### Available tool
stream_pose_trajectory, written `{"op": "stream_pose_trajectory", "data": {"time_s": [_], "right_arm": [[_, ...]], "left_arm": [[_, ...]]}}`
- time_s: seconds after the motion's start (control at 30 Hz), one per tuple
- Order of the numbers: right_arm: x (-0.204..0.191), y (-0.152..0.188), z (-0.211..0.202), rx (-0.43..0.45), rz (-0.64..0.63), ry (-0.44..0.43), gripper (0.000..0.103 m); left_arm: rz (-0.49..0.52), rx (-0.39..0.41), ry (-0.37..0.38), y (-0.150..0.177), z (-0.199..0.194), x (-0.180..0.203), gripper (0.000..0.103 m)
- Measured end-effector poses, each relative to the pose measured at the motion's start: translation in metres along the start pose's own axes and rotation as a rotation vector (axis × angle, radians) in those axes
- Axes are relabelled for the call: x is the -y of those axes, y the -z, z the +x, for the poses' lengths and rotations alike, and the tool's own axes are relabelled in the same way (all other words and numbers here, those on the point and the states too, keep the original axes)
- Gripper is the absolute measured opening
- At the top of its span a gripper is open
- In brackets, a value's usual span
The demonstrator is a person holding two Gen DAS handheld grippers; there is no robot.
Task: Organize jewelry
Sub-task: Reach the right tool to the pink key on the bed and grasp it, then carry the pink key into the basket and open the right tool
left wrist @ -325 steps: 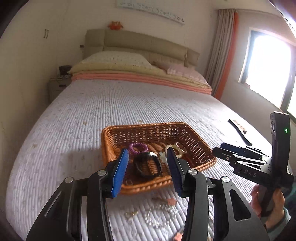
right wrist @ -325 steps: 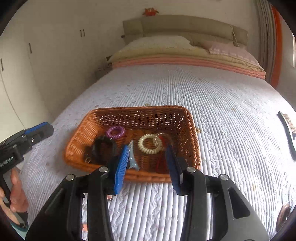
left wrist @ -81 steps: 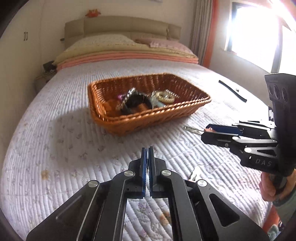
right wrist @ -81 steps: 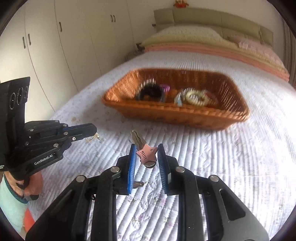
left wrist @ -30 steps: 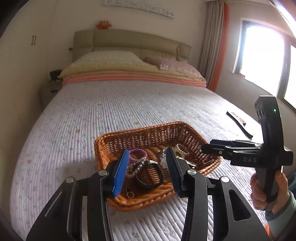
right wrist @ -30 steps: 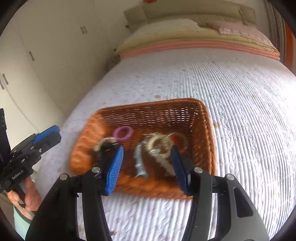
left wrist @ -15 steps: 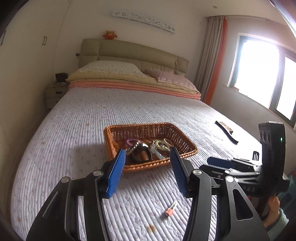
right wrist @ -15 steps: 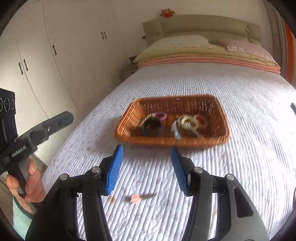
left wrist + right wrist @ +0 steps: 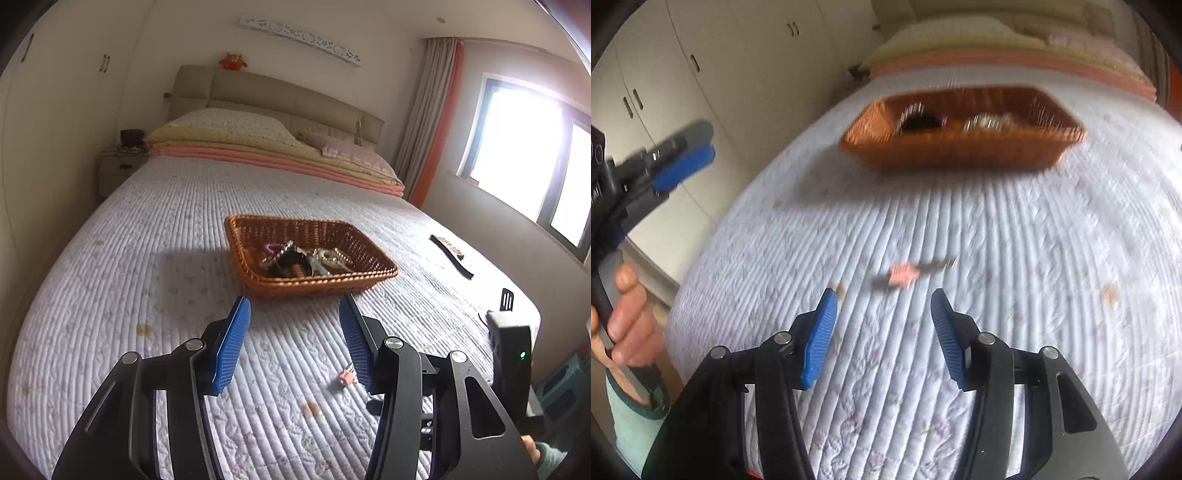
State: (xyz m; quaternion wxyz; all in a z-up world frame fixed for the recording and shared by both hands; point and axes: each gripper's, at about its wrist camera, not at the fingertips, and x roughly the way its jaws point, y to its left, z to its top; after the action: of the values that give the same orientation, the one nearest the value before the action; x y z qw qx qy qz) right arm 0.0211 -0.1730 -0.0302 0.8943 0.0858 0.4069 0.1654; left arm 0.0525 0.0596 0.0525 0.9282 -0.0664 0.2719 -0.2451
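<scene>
A brown wicker basket [image 9: 354, 275] sits mid-bed and holds several bracelets and hair ties [image 9: 295, 258]; it shows blurred in the right wrist view [image 9: 956, 147]. A pink-headed key [image 9: 903, 275] lies on the white quilt just ahead of my right gripper [image 9: 882, 328], which is open and empty above it. The key also shows in the left wrist view [image 9: 345, 377], partly hidden behind my right finger pad. My left gripper [image 9: 293, 343] is open and empty, held short of the basket; it also shows at the left of the right wrist view [image 9: 679, 162].
A black comb-like item [image 9: 452, 254] lies on the quilt to the right, near the bed edge. Pillows and folded blankets [image 9: 258, 147] lie at the headboard. White wardrobes [image 9: 683, 74] stand left of the bed. The window is at the right.
Both grippers stay open. The right gripper has dropped closer to the pink key on the quilt, with motion blur. The left gripper has moved a little nearer the basket.
</scene>
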Motion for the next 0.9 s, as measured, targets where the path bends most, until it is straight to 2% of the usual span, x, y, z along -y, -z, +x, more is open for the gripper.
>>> {"op": "stream_pose_trajectory", "data": {"time_s": [0.1,0.2,0.27,0.4,0.67,0.73,0.77,0.83,0.9], "right_arm": [[0.001,0.007,0.013,-0.032,0.029,-0.017,0.049],[0.002,0.006,0.018,-0.024,0.036,0.006,0.049],[0.003,0.000,0.023,-0.015,0.038,0.037,0.049],[0.010,-0.010,0.039,-0.033,0.069,0.035,0.050],[0.000,-0.028,0.058,-0.040,0.017,0.044,0.049],[-0.002,-0.029,0.059,-0.036,0.005,0.074,0.040],[-0.003,-0.028,0.059,-0.034,-0.003,0.108,0.029],[-0.001,-0.026,0.056,-0.028,-0.004,0.121,0.022],[0.004,-0.024,0.053,-0.023,0.000,0.117,0.020]], "left_arm": [[-0.003,-0.024,-0.001,0.008,0.007,-0.005,0.049],[-0.007,-0.043,0.008,0.015,0.013,-0.009,0.049],[-0.007,-0.056,0.009,0.019,0.017,-0.012,0.049],[-0.008,-0.090,0.009,0.028,0.027,-0.016,0.049],[-0.006,-0.146,0.026,0.040,0.044,-0.019,0.049],[-0.001,-0.154,0.028,0.042,0.047,-0.017,0.049],[0.001,-0.158,0.029,0.043,0.049,-0.016,0.049],[0.005,-0.165,0.036,0.044,0.051,-0.014,0.049],[0.014,-0.166,0.043,0.045,0.053,-0.010,0.049]]}}
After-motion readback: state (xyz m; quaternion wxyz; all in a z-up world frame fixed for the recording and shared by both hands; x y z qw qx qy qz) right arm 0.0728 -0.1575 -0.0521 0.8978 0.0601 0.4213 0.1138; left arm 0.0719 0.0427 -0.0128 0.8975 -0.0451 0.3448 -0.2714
